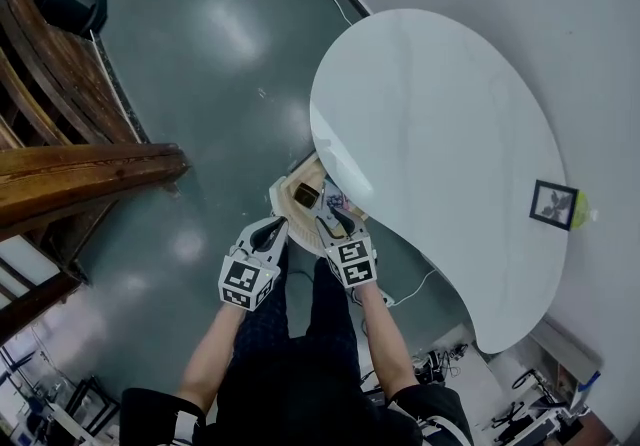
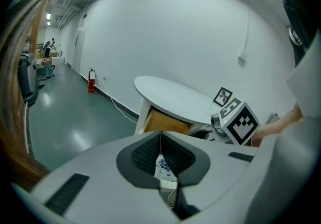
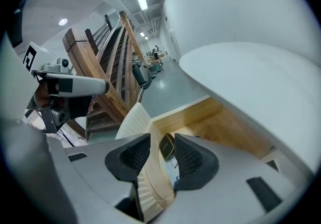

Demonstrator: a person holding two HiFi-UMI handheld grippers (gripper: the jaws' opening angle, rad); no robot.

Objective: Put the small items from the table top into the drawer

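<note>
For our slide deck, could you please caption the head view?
Head view: left tongs and right tongs at the open drawer beneath the white table; a framed picture sits on top.

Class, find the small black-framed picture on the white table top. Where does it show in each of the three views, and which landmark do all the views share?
Head view: the framed picture sits far right, near the edge of the white table top.
Left gripper view: the framed picture is right of centre, at the table top's far end.
Right gripper view: not in it.
Shared landmark: the white table top, visible in all three.
</note>
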